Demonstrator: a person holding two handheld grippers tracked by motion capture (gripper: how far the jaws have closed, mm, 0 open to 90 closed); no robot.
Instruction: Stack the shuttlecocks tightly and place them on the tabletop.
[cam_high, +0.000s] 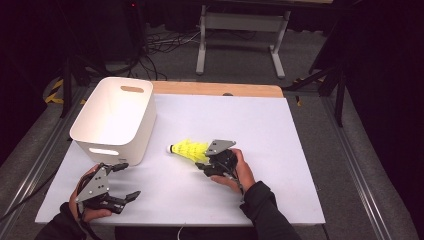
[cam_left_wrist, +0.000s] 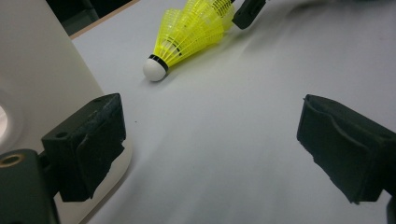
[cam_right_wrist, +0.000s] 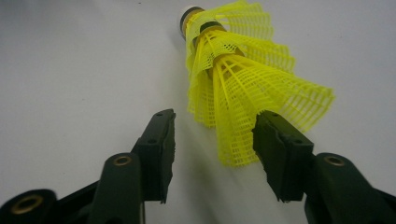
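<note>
Reaching for the yellow shuttlecocks (cam_right_wrist: 233, 88), the right claw (cam_high: 207, 161) has its jaws apart around the wide skirt end, not yet closed on it. The nested stack lies on the white desk (cam_high: 280, 150), straight ahead of this claw, cork end pointing away. Gripping and lifting are left, I think, perhaps towards the white bin (cam_high: 112, 120). The left claw (cam_high: 126, 180) is spread wide and empty, just beside the bin.

Open white tabletop (cam_high: 260, 130) right of and behind the yellow shuttlecocks (cam_high: 189, 149), free for passage. Left of them, the white bin (cam_high: 116, 117) blocking the way, only a narrow lane between. Bare surface in front.
</note>
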